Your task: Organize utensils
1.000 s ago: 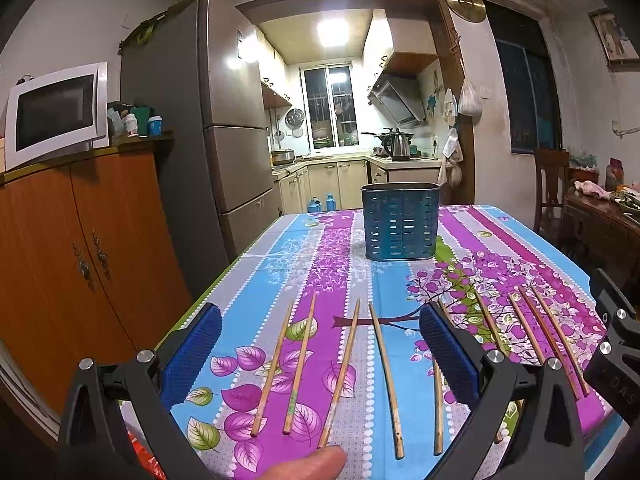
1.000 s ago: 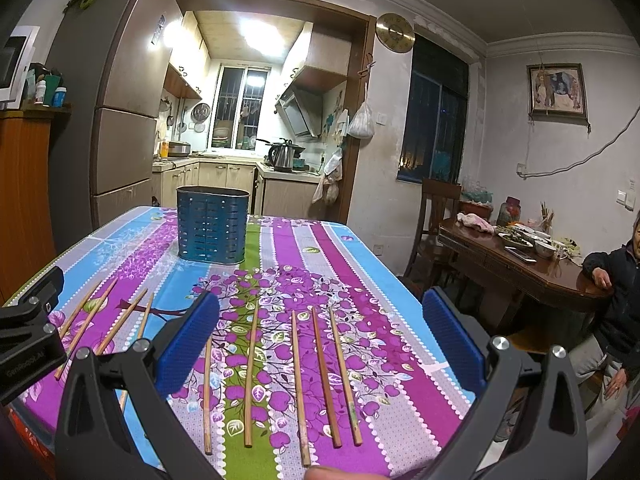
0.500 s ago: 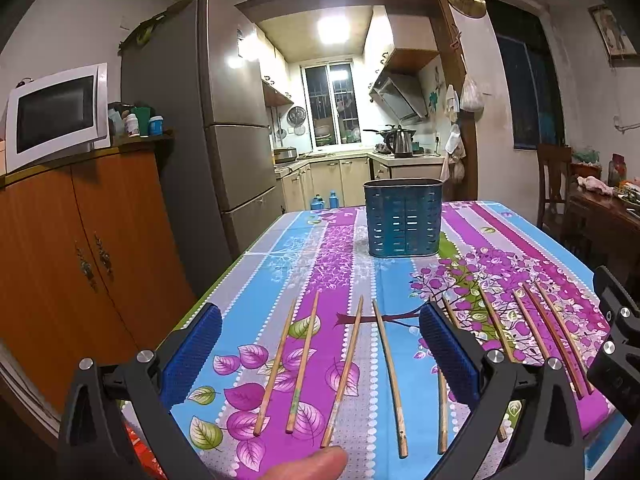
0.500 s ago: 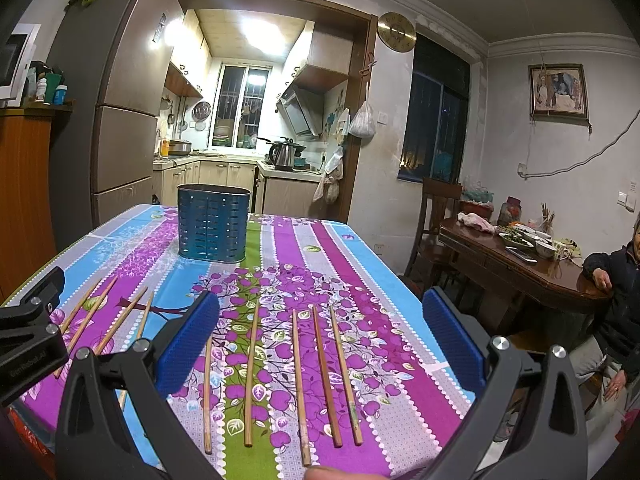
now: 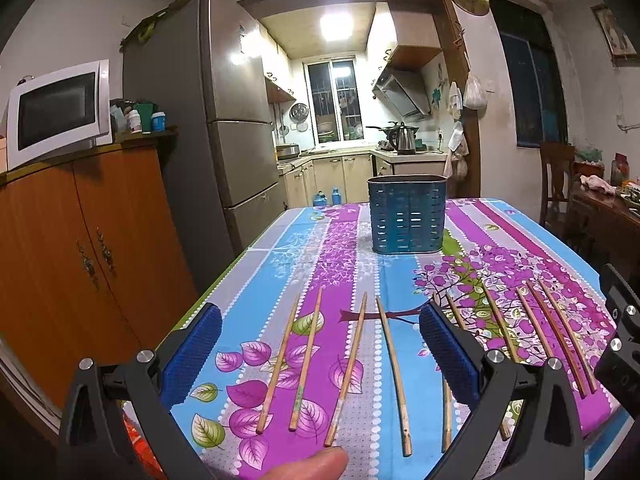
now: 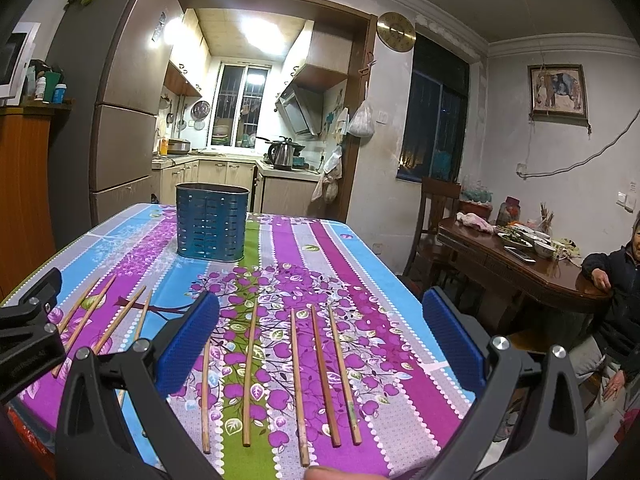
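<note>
Several wooden chopsticks lie side by side across the near part of a floral tablecloth; they also show in the right wrist view. A blue slotted utensil holder stands upright farther back, also in the right wrist view. My left gripper is open and empty above the left chopsticks. My right gripper is open and empty above the right chopsticks. Each gripper's edge shows in the other's view.
A wooden cabinet with a microwave and a fridge stand left of the table. A dark wooden table with dishes, a chair and a seated person are to the right.
Both grippers have drifted slightly; the left view has shifted a little left, so the holder sits farther right in it. Both stay open. The chopsticks have not moved.
</note>
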Tool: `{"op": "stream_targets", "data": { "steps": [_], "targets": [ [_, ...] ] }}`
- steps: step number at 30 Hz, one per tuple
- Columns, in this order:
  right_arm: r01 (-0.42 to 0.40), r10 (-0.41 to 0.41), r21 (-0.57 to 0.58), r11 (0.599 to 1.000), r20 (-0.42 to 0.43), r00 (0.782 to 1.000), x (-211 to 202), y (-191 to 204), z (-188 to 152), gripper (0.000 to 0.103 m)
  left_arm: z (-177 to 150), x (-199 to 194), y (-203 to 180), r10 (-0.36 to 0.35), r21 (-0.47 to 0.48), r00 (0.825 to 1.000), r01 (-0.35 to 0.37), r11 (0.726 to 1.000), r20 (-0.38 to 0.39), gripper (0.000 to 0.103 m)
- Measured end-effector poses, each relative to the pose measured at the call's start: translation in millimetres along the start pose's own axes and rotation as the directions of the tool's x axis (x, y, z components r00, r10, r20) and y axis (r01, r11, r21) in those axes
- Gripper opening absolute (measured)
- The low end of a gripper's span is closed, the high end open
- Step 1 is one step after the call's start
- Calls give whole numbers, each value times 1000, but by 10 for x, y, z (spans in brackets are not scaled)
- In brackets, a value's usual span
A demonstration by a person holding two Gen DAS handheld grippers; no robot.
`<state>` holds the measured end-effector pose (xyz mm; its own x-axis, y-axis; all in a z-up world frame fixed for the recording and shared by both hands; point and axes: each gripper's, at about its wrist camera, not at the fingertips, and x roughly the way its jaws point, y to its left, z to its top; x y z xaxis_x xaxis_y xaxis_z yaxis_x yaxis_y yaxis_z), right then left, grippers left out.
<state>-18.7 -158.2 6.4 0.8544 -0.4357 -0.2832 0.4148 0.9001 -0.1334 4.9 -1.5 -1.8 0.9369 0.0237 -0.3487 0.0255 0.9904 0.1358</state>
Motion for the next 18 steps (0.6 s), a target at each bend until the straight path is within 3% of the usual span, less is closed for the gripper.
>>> {"op": "stream_targets", "data": {
  "steps": [11, 14, 18],
  "targets": [
    [22, -22, 8, 1000, 30, 999, 6, -120, 53, 98, 12, 32, 14, -18, 16, 1000, 18, 1000, -2, 99],
    [33, -33, -3, 999, 59, 998, -2, -240, 80, 98, 49, 114, 302, -68, -34, 998, 67, 997, -19, 99],
    [15, -14, -59, 998, 15, 1000, 115, -403, 56, 98, 86, 223, 734, -64, -117, 995, 56, 992, -72, 99]
  ]
}}
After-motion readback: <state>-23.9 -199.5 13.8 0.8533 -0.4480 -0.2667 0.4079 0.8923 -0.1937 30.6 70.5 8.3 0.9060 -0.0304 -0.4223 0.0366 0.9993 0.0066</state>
